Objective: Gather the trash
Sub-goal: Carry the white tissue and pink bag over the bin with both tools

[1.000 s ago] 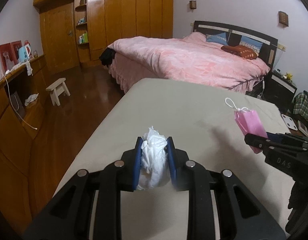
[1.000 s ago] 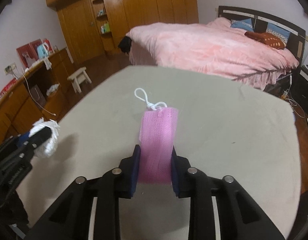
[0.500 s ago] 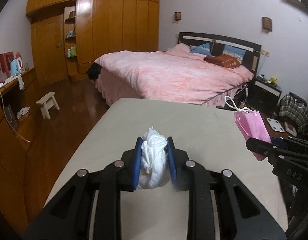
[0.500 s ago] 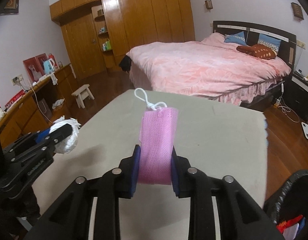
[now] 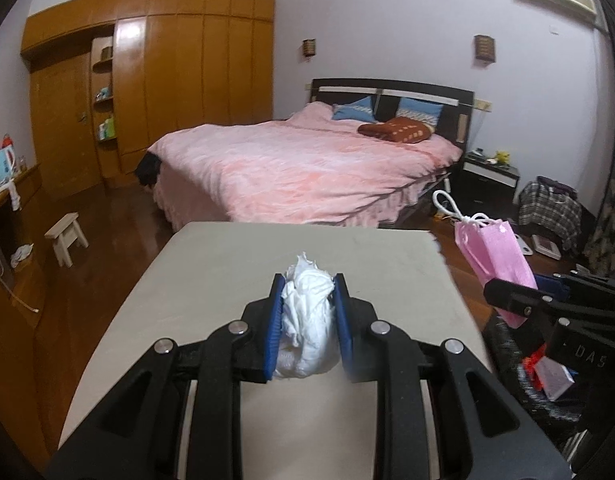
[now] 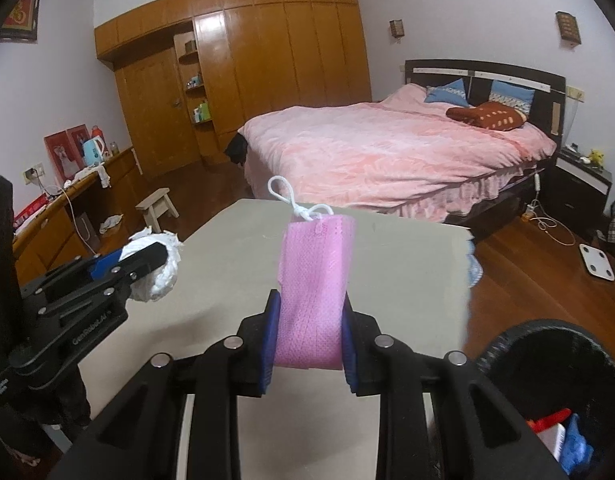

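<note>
My left gripper (image 5: 307, 308) is shut on a crumpled white tissue (image 5: 305, 320) and holds it above the beige table (image 5: 227, 264). It also shows in the right wrist view (image 6: 147, 264), with the tissue (image 6: 163, 272) in it. My right gripper (image 6: 309, 332) is shut on a folded pink face mask (image 6: 313, 280) with a white ear loop, held above the table's right part (image 6: 407, 260). In the left wrist view the mask (image 5: 495, 256) hangs past the table's right edge. A black mesh trash bin (image 6: 555, 392) stands low right, beside the table.
The bin holds red, white and blue scraps (image 6: 563, 436). A pink bed (image 5: 299, 168) stands beyond the table. A small white stool (image 5: 67, 236) is on the wooden floor at left. A white bathroom scale (image 6: 597, 266) lies on the floor at right.
Both grippers have pulled back and risen with their loads, so the table looks shorter. The trash bin has come into view at the lower right of the right wrist view.
</note>
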`<state>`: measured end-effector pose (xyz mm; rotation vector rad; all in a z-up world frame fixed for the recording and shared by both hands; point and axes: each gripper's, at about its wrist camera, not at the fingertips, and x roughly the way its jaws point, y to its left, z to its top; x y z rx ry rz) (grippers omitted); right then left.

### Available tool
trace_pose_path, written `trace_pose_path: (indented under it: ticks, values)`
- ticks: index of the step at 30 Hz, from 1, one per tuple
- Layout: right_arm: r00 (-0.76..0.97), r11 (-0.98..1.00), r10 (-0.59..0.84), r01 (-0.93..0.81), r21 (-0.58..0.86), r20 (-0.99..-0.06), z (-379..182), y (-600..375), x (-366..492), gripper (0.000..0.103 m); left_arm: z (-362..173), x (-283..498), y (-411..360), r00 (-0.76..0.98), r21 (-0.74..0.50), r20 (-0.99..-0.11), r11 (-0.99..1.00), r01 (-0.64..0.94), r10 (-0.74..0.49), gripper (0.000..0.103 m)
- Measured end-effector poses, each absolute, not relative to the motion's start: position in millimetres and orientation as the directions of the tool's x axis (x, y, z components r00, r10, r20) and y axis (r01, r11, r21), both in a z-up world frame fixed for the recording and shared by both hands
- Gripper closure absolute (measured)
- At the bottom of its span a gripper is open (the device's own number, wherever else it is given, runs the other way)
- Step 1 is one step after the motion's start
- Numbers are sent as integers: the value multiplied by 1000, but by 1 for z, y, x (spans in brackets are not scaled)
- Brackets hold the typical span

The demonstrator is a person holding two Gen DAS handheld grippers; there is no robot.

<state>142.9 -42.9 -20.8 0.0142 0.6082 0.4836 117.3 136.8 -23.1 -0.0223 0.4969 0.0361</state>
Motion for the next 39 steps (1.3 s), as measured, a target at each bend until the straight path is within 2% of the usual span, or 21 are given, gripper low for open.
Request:
trace_pose_path:
  ticks: [11, 26, 39]
  values:
    - [767, 916, 391, -376, 138, -509, -3, -98, 109, 76, -9, 97, 73, 891, -16, -448, 997, 78, -77, 80]
    - [822, 946, 323, -295, 135, -470, 7, -149, 80, 76, 1, 88, 22, 892, 3, -422, 984, 179, -161, 79]
    - [846, 971, 237, -199, 131, -478, 0, -201, 68, 76, -5, 95, -27, 869, 15, -432, 961, 276, -243, 79]
